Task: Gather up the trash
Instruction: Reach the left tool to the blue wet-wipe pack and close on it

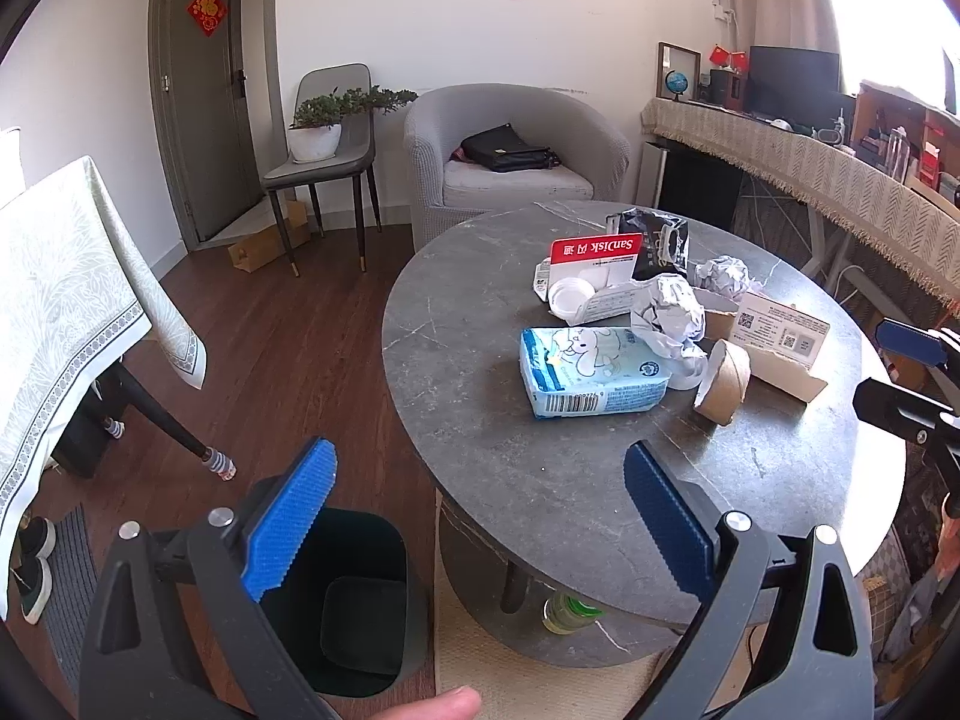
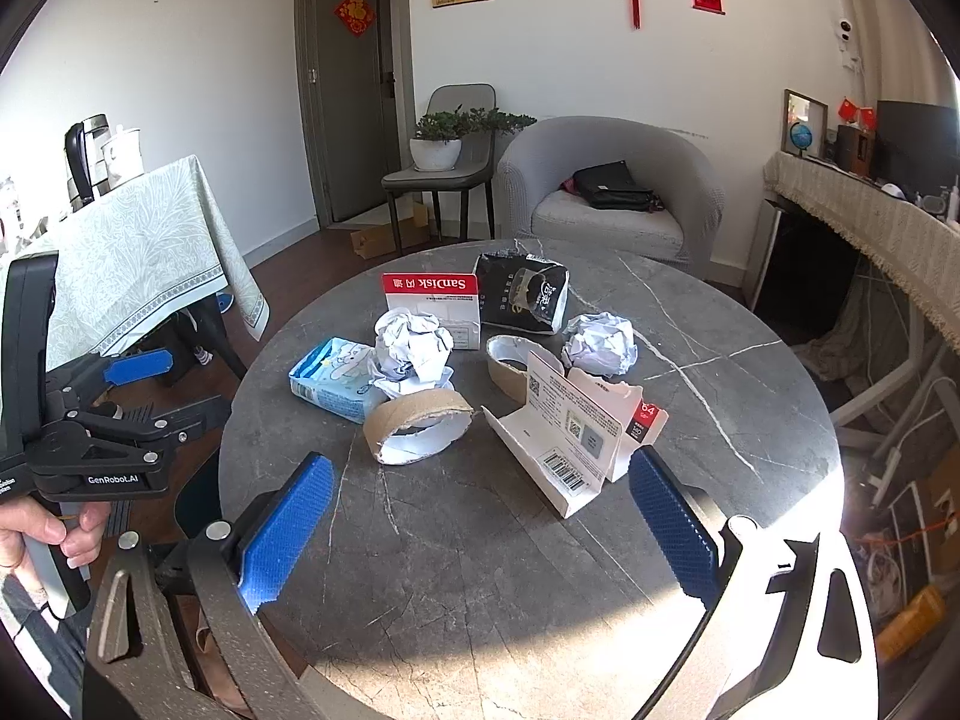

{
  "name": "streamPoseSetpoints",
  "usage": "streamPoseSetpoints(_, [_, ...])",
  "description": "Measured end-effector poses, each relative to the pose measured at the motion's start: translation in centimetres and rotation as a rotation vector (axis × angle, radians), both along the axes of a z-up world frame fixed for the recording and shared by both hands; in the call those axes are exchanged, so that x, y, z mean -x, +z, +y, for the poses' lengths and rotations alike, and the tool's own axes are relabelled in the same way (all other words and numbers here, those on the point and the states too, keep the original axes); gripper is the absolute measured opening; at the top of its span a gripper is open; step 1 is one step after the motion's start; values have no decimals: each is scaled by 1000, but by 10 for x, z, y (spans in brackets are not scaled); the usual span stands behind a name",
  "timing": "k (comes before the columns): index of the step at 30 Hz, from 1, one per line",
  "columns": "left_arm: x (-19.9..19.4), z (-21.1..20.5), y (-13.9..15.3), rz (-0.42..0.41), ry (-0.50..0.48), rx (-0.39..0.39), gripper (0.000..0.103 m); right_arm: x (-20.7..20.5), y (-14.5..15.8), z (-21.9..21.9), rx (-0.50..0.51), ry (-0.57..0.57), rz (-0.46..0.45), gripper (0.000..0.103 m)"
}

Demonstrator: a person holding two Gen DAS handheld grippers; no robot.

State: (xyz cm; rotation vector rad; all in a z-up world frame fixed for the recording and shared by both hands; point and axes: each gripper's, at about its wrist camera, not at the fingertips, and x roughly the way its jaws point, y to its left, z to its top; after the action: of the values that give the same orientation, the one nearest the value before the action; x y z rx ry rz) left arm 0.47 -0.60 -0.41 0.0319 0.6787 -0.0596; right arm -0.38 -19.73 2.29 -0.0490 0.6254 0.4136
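A round grey marble-patterned table [image 2: 540,570] carries all the trash, heaped toward its far half, with the near edge bare. Beside the table's left edge, on the wooden floor, stands a dark bin [image 1: 360,600], open at the top and seemingly with nothing in it, though the left gripper hides part of it. On the table, the largest piece is a pale blue tissue pack [image 1: 591,378] lying flat at the left side of the heap; behind it, toward the far edge, a red-and-white SanDisk card [image 2: 431,306] stands upright, touching a crumpled black foil bag [image 2: 522,297] on its right. A torn white carton [image 2: 561,438] with barcodes lies open nearest the near edge, just in front of the right gripper. Two crumpled paper balls sit in the heap: one [image 2: 414,345] at its centre, the other [image 2: 600,342] toward the right edge. A cardboard tape core [image 2: 417,426] lies just in front of the central ball, and a second cardboard ring [image 2: 510,363] lies behind the carton. The left gripper [image 1: 480,516] hovers over the table's left edge and the bin, jaws wide apart and holding nothing. The right gripper [image 2: 480,522] hovers above the near edge, jaws likewise spread and holding nothing.
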Motion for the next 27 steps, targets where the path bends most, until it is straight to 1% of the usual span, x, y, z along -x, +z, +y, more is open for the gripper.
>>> streamPoseSetpoints(6, [-4, -5, -3, 11, -45, 20, 98, -6, -1, -7, 6, 3, 15, 100])
streamPoseSetpoints(7, [-6, -6, -4, 18, -56, 25, 96, -7, -2, -8, 5, 6, 18, 100])
streamPoseSetpoints(8, [-9, -6, -5, 24, -63, 31, 90, -8, -3, -9, 6, 7, 20, 100])
streamPoseSetpoints(9, [-11, -7, -6, 31, -67, 36, 88, -8, -3, -10, 9, 8, 23, 100])
streamPoseSetpoints(12, [-17, -11, -8, 46, -94, 59, 86, -8, -6, -13, 5, 20, 29, 100])
streamPoseSetpoints(13, [-18, -12, -8, 49, -104, 61, 84, -8, -7, -14, 2, 25, 30, 98])
streamPoseSetpoints(16, [-23, -17, -10, 54, -127, 55, 80, -10, -7, -16, -3, 40, 34, 90])
streamPoseSetpoints(20, [-33, -24, -13, 63, -147, 49, 78, -18, -11, -24, -14, 33, 56, 78])
streamPoseSetpoints(23, [-40, -29, -14, 68, -164, 49, 79, -24, -12, -27, -21, 26, 64, 77])
streamPoseSetpoints(26, [-47, -35, -18, 89, -177, 50, 84, -29, -11, -29, -30, 28, 68, 77])
streamPoseSetpoints(27, [-48, -37, -19, 91, -180, 48, 84, -29, -11, -30, -32, 30, 67, 77])
